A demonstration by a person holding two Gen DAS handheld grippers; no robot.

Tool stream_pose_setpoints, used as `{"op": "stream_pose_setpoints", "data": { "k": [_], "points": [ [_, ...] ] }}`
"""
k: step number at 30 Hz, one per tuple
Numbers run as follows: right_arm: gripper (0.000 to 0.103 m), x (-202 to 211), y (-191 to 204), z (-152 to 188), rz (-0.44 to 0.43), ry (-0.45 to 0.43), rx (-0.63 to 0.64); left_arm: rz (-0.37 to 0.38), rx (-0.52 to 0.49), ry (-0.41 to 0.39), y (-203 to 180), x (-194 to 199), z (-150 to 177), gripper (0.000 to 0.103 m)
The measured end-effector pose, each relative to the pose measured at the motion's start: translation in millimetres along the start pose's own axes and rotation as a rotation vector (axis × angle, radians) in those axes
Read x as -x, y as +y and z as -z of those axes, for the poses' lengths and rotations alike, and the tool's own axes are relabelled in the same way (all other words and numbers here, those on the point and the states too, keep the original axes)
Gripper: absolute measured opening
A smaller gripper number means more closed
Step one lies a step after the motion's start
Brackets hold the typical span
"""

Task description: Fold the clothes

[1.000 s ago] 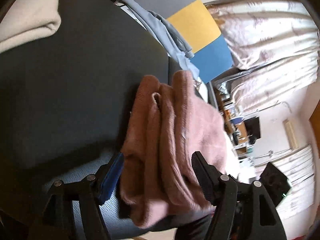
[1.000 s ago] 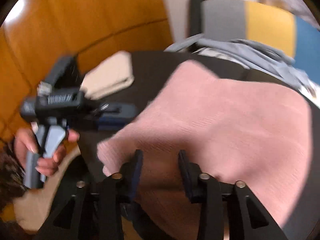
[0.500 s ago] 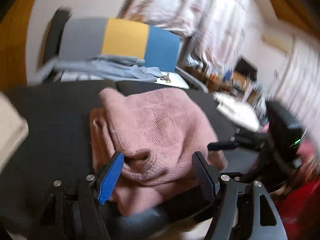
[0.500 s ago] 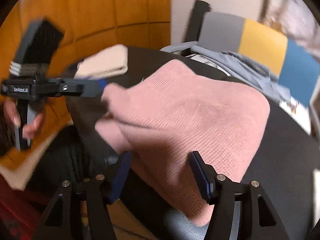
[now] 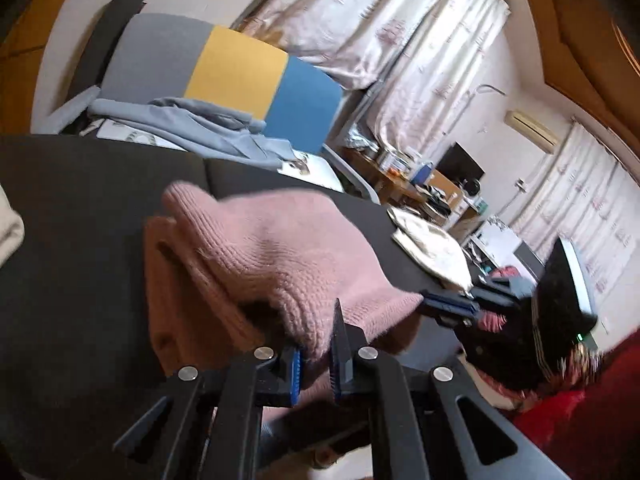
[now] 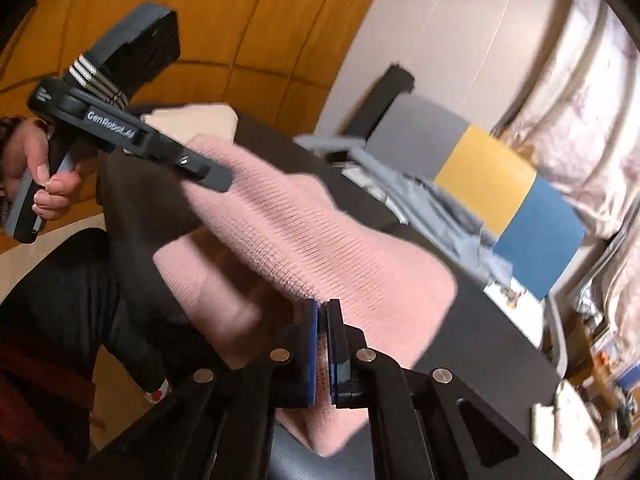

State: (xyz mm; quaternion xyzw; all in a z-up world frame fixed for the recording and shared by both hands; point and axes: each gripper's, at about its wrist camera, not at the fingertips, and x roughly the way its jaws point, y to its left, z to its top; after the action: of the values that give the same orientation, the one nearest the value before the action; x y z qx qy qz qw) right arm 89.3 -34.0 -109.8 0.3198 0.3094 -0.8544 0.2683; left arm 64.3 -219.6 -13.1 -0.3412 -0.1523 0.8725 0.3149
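A pink knitted sweater (image 5: 276, 256) lies half folded on a dark table (image 5: 80, 208), its near edge lifted off the surface. My left gripper (image 5: 316, 364) is shut on that near edge. In the right wrist view the same pink sweater (image 6: 320, 248) stretches between both tools, and my right gripper (image 6: 322, 344) is shut on its other near corner. The left gripper (image 6: 216, 176) shows there at the upper left, held by a hand (image 6: 36, 172). The right gripper (image 5: 452, 308) appears at the right of the left wrist view.
A folded cream garment (image 6: 192, 124) rests on the far part of the table. A grey, yellow and blue chair (image 5: 224, 68) stands behind, draped with a light blue garment (image 5: 192, 128). Curtains and a cluttered desk (image 5: 420, 184) fill the background.
Both grippers were open around the sweater's near edge half a second ago; now both have shut on it and raised it. The views have swung and tilted.
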Motion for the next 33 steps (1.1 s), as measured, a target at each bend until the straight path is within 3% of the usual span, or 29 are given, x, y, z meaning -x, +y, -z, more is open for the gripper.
{"op": "stream_pose_setpoints", "data": {
  "k": [5,8,10,11,13,16,20,21,22,25,28,31,33],
  "points": [
    [0.004,1,2,17,-0.059,0.006,0.02,-0.143,0.003,0.16,15,-34,61,0.011],
    [0.012,5,-1,24,-0.103,-0.001,0.016,-0.092,0.132,0.089,31,-23,65,0.016],
    [0.025,21,-15,20,-0.159,-0.041,-0.038,-0.045,0.196,0.059,39,-11,61,0.023],
    [0.027,28,-22,18,-0.187,-0.061,-0.065,-0.021,0.228,0.045,43,-5,59,0.023],
    [0.033,46,-36,13,-0.223,-0.104,-0.124,-0.034,0.244,0.046,49,4,58,0.024],
    [0.047,56,-75,-3,-0.172,-0.171,-0.286,-0.068,0.262,-0.003,49,22,55,0.024],
    [0.044,19,-104,-26,-0.142,-0.136,-0.44,-0.163,0.208,-0.109,32,37,38,0.024],
    [0.029,5,-102,-33,-0.15,-0.106,-0.433,-0.186,0.174,-0.113,24,39,35,0.024],
    [0.024,-10,-94,-39,-0.164,-0.069,-0.397,-0.208,0.14,-0.117,16,40,32,0.024],
    [0.024,-50,-64,-53,-0.23,0.042,-0.264,-0.222,0.086,-0.086,4,28,20,0.024],
    [0.024,-67,-32,-58,-0.235,0.066,-0.161,-0.202,0.057,-0.051,-10,7,8,0.024],
    [0.03,-63,-36,-56,-0.269,0.039,-0.246,-0.095,0.045,-0.048,-29,-20,3,0.024],
    [0.032,-58,-45,-51,-0.304,0.024,-0.303,-0.171,-0.025,-0.002,-37,-38,8,0.024]
  ]
}}
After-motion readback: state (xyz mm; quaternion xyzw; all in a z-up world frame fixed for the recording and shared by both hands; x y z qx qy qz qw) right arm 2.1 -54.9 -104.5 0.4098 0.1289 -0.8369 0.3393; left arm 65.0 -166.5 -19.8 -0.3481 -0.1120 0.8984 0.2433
